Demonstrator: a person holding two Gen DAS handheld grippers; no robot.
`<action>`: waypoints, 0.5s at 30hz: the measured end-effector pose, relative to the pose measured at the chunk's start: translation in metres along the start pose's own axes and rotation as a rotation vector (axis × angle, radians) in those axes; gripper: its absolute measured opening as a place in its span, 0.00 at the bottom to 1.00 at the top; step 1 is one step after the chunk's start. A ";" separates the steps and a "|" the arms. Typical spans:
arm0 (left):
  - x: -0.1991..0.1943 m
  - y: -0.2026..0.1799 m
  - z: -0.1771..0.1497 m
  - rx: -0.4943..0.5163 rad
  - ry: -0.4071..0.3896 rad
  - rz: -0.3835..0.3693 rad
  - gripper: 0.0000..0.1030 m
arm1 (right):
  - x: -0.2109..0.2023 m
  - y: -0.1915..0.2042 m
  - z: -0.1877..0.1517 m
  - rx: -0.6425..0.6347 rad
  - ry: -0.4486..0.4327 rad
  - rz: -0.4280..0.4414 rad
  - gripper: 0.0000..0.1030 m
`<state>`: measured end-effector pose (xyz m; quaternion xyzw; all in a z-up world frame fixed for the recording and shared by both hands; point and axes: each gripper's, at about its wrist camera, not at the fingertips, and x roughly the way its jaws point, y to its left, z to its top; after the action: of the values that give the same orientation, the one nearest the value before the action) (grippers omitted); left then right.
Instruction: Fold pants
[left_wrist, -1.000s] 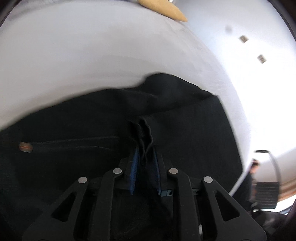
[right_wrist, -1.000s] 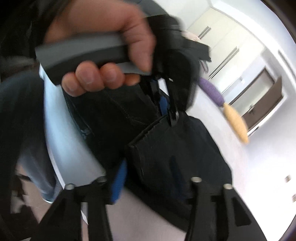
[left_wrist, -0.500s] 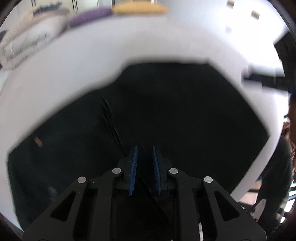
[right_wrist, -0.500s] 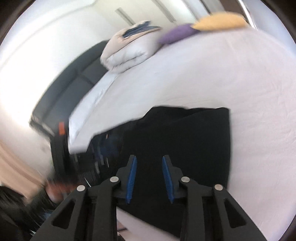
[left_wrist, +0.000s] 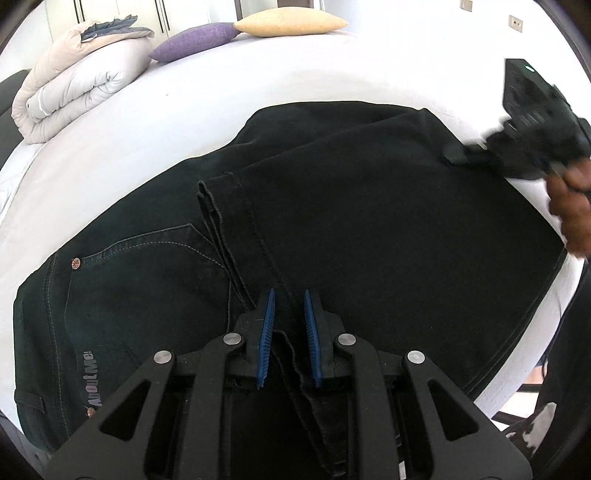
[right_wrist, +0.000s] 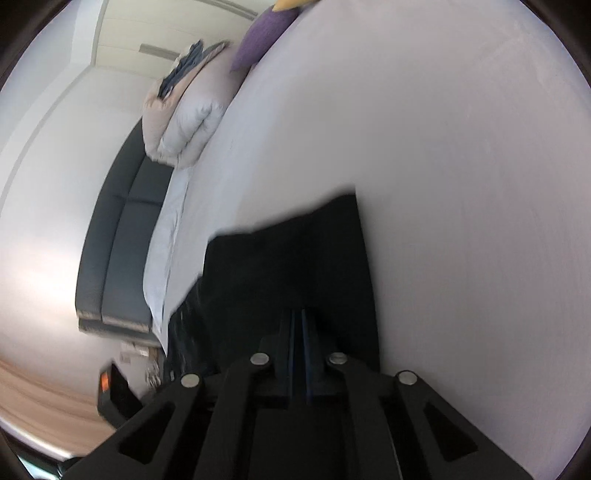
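Black pants (left_wrist: 369, 229) lie on the white bed (left_wrist: 221, 92), legs folded over the seat, so the hems cross the back pocket. My left gripper (left_wrist: 290, 299) hovers just above the hem edge, blue pads apart, holding nothing. My right gripper (left_wrist: 458, 153) shows at the right edge of the left wrist view, its tip at the far right fold corner of the pants. In the right wrist view my right gripper (right_wrist: 301, 314) has its pads together over the black cloth (right_wrist: 295, 258); whether cloth sits between them is hidden.
A rolled duvet (left_wrist: 74, 74), a purple pillow (left_wrist: 195, 40) and a yellow pillow (left_wrist: 291, 22) lie at the far end of the bed. A dark sofa (right_wrist: 122, 236) stands beside the bed. The bed edge runs close on the right.
My left gripper let go of the hem and now hovers open over the folded pants. My right gripper went from open to shut and moved to the right fold corner.
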<state>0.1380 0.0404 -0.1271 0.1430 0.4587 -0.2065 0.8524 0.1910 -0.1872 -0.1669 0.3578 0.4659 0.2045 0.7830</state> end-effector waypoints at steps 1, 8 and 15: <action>0.000 0.000 0.000 -0.005 -0.001 -0.001 0.16 | -0.003 -0.001 -0.005 -0.008 0.011 0.000 0.05; 0.001 0.009 -0.002 -0.012 -0.008 -0.008 0.16 | -0.022 0.006 -0.066 -0.032 0.057 0.021 0.05; -0.001 0.008 -0.008 -0.026 -0.023 -0.015 0.16 | -0.044 0.011 -0.110 -0.007 0.020 0.007 0.05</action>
<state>0.1358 0.0509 -0.1304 0.1261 0.4527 -0.2084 0.8577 0.0731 -0.1678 -0.1668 0.3545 0.4718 0.2124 0.7789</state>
